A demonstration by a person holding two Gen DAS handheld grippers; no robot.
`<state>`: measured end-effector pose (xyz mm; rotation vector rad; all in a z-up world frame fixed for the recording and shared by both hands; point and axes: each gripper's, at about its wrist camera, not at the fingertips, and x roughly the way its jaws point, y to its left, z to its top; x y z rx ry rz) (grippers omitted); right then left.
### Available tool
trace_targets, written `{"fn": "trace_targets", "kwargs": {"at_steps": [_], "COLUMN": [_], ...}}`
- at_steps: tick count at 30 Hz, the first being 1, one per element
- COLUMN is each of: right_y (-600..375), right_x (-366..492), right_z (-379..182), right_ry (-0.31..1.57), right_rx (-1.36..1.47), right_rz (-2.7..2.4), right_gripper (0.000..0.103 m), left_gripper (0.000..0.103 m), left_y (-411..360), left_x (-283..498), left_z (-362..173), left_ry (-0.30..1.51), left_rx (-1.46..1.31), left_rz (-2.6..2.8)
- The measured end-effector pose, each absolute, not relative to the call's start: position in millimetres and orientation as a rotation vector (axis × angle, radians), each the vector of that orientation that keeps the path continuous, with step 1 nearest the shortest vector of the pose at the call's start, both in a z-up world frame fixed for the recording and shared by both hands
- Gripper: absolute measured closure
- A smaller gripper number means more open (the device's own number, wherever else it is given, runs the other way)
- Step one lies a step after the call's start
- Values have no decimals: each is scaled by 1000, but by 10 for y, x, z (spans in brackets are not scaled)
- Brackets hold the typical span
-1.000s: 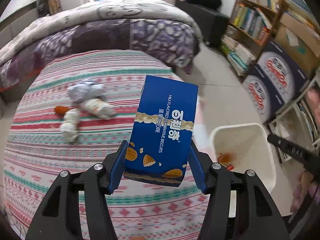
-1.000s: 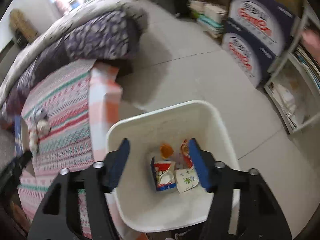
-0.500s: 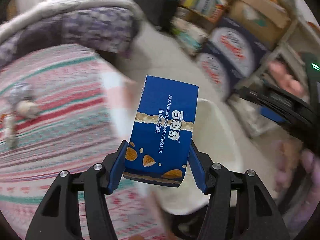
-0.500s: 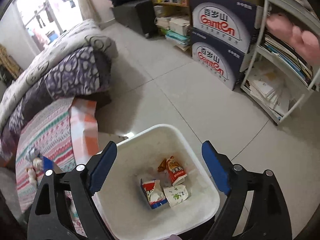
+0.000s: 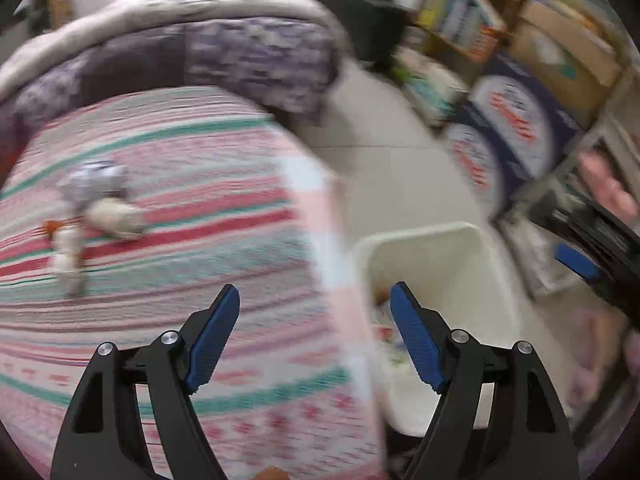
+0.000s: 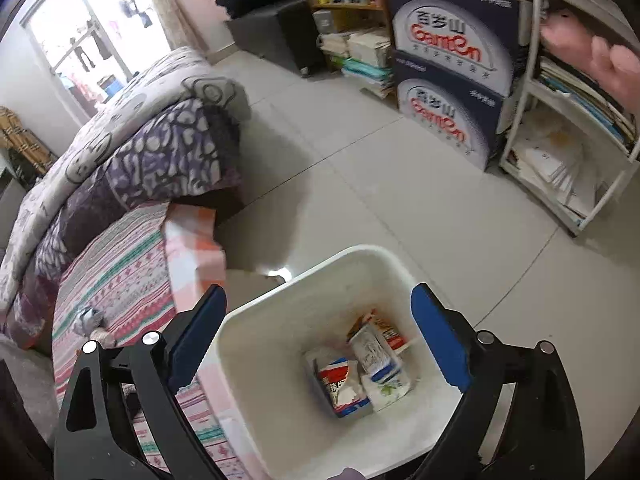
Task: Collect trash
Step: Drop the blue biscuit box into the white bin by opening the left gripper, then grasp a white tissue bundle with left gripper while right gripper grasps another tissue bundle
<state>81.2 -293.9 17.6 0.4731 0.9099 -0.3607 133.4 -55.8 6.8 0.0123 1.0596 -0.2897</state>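
Both your left gripper (image 5: 315,332) and right gripper (image 6: 318,338) jaws gape empty beside the bin (image 6: 280,320); next, fetch the crumpled wrappers (image 5: 94,204) at ten o'clock.

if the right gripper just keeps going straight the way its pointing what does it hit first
Most likely the white bin: the right gripper is open and aimed down into it, so it would pass the rim and meet the wrappers lying at the bottom. Depth is hard to judge through the fisheye.
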Motion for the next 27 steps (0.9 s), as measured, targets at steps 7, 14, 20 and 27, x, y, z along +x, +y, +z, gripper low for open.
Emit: {"fn": "trace_targets", "kwargs": {"at_steps": [7, 14, 20, 27], "right_y": [-2355, -1889, -1632, -1467], "right_x": [1026, 1171, 1277, 1325], "right_z": [116, 33, -52, -112], "right_ry": [957, 996, 1029, 1049], "right_rx": [367, 261, 234, 213], "right_rz": [-244, -168, -126, -98], "right_gripper": [12, 12, 12, 12], "left_gripper": [27, 27, 37, 67], "left_y": [257, 962, 1127, 1234], "left_x": [1777, 2103, 2271, 2289], "left_z": [-179, -508, -792, -782], "left_ry": [1085, 1143, 1198, 1183], "left_rx": [121, 99, 85, 2], "left_rz": [110, 246, 232, 164]}}
